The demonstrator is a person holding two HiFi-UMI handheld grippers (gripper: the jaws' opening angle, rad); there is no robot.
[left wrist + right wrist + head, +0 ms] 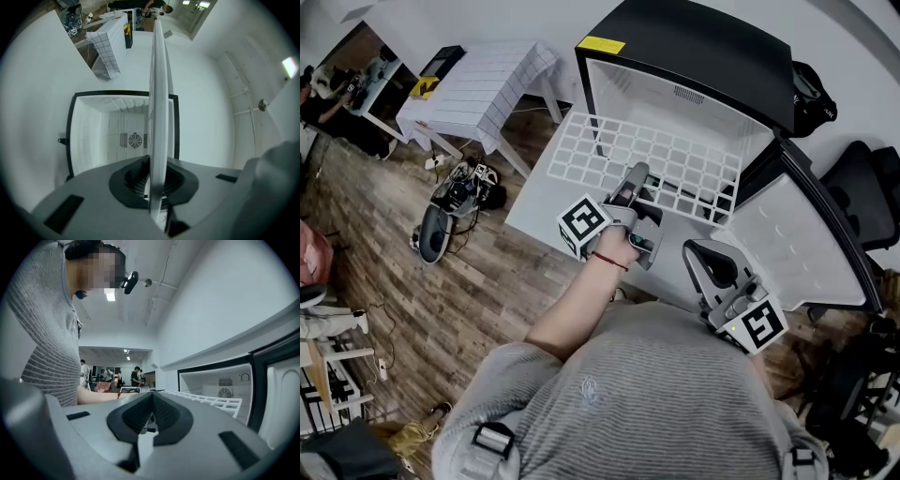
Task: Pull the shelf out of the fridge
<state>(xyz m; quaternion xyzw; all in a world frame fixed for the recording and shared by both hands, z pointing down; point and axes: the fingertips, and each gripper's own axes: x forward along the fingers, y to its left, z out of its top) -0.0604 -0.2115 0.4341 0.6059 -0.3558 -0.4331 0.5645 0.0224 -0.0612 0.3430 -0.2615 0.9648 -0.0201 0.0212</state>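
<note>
A white wire-grid shelf (647,161) sticks far out of the small black fridge (703,56), whose white inside is lit. My left gripper (630,192) is shut on the shelf's front edge. In the left gripper view the shelf (159,93) runs edge-on as a white bar between the jaws, with the fridge cavity (117,136) and its fan behind. My right gripper (708,267) hangs shut and empty in front of the fridge, right of the left one. In the right gripper view the shelf (211,399) juts out of the fridge (225,380).
The fridge door (802,234) stands open to the right. A white table with a grid-pattern cloth (478,89) stands at the back left. Shoes and cables (455,202) lie on the wooden floor. A black chair (867,187) is at the far right.
</note>
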